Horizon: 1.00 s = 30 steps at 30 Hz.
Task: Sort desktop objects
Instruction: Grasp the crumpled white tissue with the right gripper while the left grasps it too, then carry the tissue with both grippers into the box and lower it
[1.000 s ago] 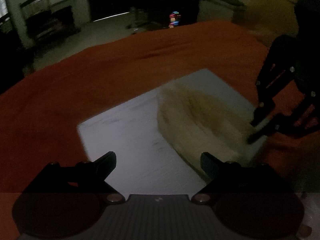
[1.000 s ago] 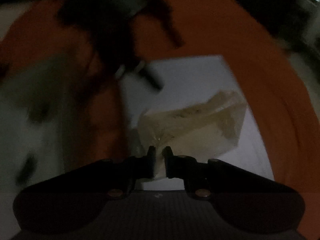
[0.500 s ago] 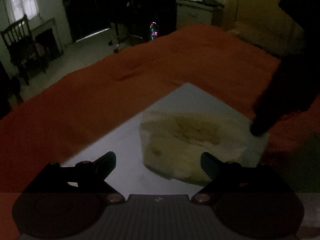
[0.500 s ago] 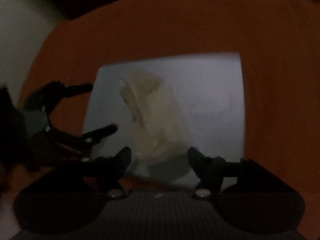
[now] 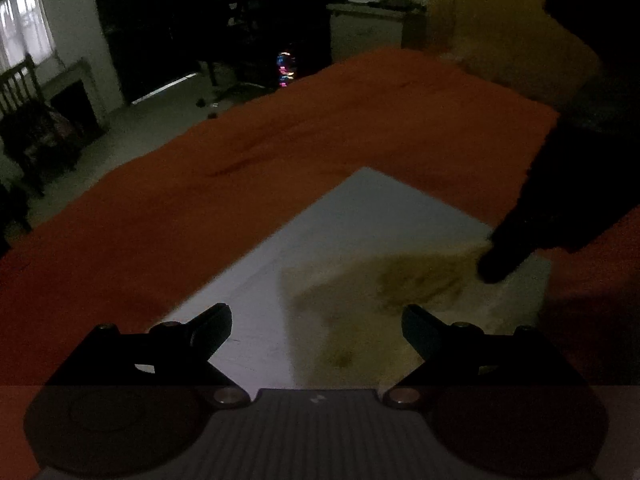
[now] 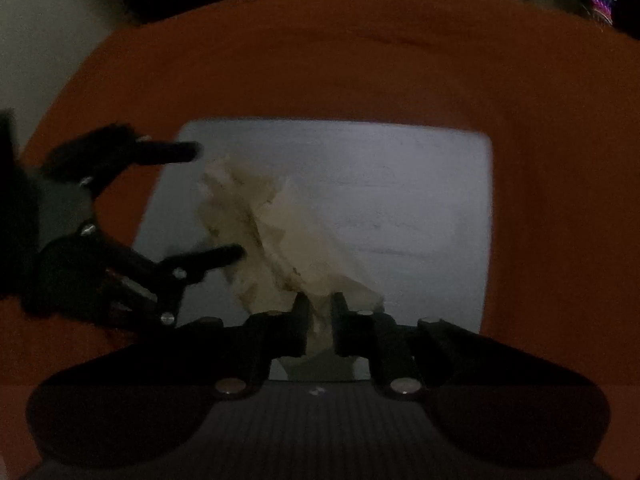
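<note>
Our right gripper is clamped down on the near end of a crumpled, yellowish stained tissue, and you can see a bit of it poking out between the two fingers. From the left wrist view that same gripper is just a dark shape coming in from the right, tip down on the tissue's far corner. Our left gripper is spread wide with nothing in it; the tissue sits just ahead of it, more toward its right-hand finger, but the pads aren't touching it. In the right view one of its fingers is right beside the tissue's edge. The tissue lies on a white sheet of paper, which is flat on the orange cloth covering the table. It's pretty dim; behind it there's a dark room with a wooden chair over by the window.
</note>
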{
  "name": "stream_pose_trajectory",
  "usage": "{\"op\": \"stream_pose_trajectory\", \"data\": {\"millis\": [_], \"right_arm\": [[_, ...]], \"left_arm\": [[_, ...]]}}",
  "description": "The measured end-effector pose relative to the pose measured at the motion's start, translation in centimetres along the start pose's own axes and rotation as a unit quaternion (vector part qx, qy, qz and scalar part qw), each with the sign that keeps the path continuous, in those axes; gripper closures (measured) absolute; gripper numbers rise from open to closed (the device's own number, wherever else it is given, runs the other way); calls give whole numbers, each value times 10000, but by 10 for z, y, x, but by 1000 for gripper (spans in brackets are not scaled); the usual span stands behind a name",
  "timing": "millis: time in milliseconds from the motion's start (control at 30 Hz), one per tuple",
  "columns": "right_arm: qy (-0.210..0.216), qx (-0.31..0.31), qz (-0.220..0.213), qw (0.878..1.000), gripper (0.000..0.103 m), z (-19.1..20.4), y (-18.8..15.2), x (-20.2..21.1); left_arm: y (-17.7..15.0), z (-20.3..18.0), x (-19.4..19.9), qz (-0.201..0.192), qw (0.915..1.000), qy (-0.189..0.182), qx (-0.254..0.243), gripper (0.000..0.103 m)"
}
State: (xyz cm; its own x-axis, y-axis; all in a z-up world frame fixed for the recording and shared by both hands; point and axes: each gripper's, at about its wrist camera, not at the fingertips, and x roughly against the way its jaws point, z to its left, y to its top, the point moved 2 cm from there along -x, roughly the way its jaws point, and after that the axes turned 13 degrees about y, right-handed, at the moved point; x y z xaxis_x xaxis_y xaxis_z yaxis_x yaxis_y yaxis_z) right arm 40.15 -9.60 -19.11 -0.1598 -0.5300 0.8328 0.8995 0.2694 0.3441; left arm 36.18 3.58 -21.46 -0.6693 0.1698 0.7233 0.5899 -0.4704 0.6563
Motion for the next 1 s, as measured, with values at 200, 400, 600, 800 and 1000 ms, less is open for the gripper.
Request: {"op": "stream_pose_trajectory", "data": {"millis": [200,400,600,800,1000], "right_arm": [[-337,1060,112,9937,89,0,19,3],[-524,302,-69,9981,29,-7,6,33],[-349,-1555,-484,9860,8,-36,-10,42],[-523,-1275,-384,9897,80,-27,-23,37],[-452,-1091,-656,9908,89,-19,-28,53]], "left_arm": [[-3,-5,8,197,9989,-66,427,11],[-9,5,5,592,9878,177,1430,28],[-6,9,9,496,9843,394,1647,18],[-5,13,1,686,9787,385,1894,79],[-1,13,19,577,9710,199,2313,93]]}}
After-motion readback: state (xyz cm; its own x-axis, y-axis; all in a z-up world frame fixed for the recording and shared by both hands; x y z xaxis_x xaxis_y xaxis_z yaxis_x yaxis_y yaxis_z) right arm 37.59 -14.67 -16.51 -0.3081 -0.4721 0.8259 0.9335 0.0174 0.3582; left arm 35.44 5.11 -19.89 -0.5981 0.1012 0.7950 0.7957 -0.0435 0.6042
